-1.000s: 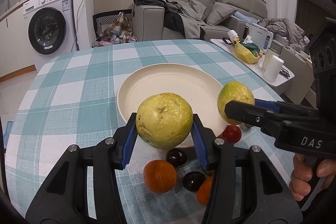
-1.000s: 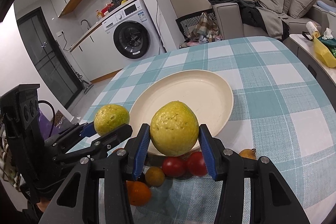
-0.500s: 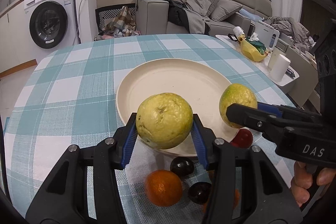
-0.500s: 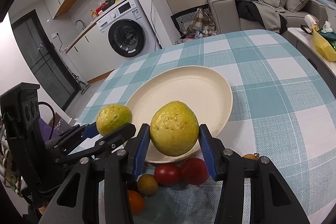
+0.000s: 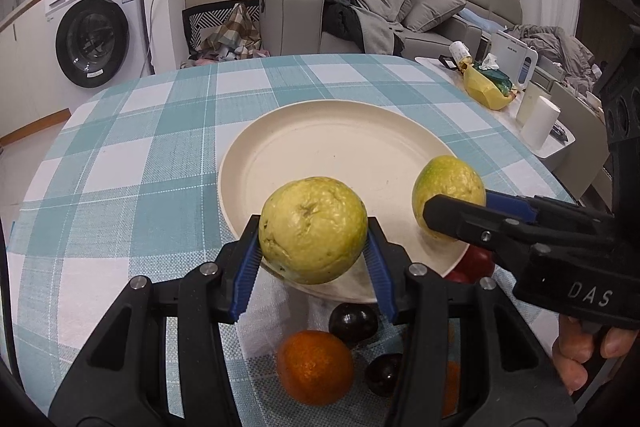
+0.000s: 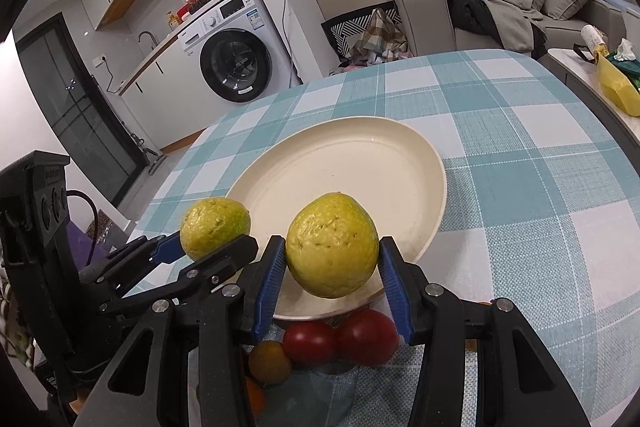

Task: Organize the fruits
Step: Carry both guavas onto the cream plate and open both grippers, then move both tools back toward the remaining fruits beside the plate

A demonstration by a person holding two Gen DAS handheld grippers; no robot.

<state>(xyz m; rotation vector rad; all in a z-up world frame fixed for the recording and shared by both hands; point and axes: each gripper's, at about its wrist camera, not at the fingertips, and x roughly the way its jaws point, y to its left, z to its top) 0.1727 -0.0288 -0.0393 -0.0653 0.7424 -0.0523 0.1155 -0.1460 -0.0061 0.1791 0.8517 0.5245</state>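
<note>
Left gripper (image 5: 313,254) clamped on a yellow-green guava (image 5: 313,230), blue pads (image 5: 247,269) pressing both its sides, held in the air over the near rim of the cream plate (image 5: 320,155). Right gripper (image 6: 332,275) closed the same way on a second guava (image 6: 333,245), also raised above the near edge of the plate. In the left wrist view, seen from the side at the right, with the second guava just beside the plate rim on the right part. In the right wrist view, the left one visible at the left, its guava a little outside the plate edge.

Plate resting on a round table with a teal and white checked cloth (image 5: 120,155), nothing lying inside the plate. On the cloth below the grippers, close to the near rim: an orange fruit (image 5: 315,367), two dark round fruits (image 5: 353,321), and two red fruits (image 6: 340,337) touching each other, plus a small brownish-yellow fruit (image 6: 269,362) just beside them. Part of a hand (image 5: 592,351) on the right gripper handle.

Behind the table: a washing machine (image 5: 94,39), a grey sofa (image 5: 400,11) with clothes piled on it.
</note>
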